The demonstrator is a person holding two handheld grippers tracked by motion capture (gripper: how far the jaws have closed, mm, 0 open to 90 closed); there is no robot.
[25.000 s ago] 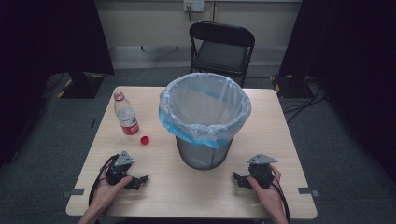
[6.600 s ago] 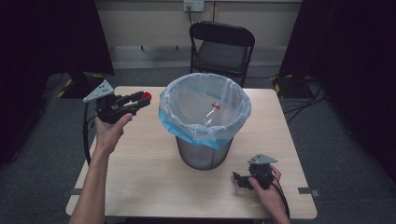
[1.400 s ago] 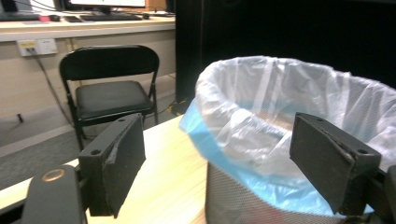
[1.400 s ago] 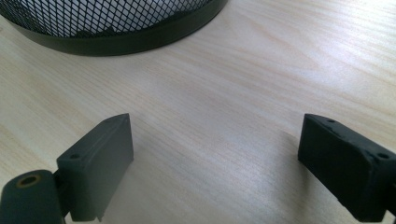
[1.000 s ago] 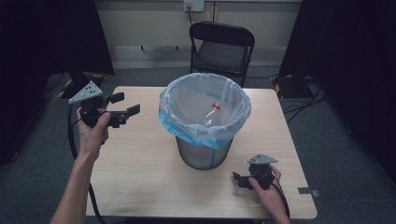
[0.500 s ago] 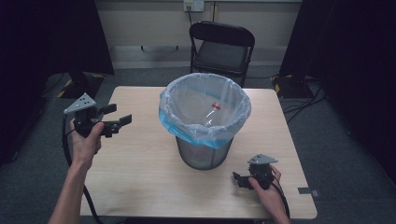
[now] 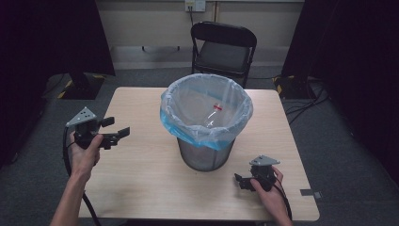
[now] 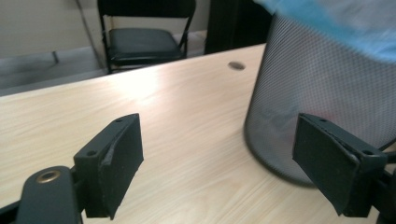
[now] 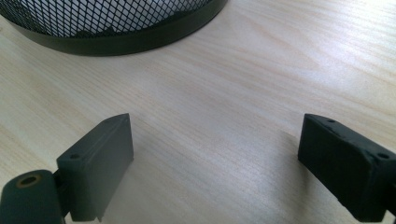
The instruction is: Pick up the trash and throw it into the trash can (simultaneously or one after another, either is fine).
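Round black wire-mesh waste bin (image 7: 205, 153) standing upright mid-tabletop, lined with a translucent blue-white bag (image 7: 188, 123) folded over its rim, 1 clear plastic bottle (image 7: 212, 116) with red cap lying tilted inside

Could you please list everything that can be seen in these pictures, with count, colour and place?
Table: one, pale wood, centre of the high view.
Bin: one, dark wire mesh, upright at the middle of the table.
Bin bag: one, blue and clear, lining the bin and folded over its rim.
Bottle: one, clear with a red cap, lying inside the bin.
Chair: one, black, behind the far side of the table.
Wall socket: one, white, on the wall behind the chair.
Left gripper: one, black, jaws apart, held above the table's left edge.
Right gripper: one, black, jaws apart, resting on the table near the right front corner.
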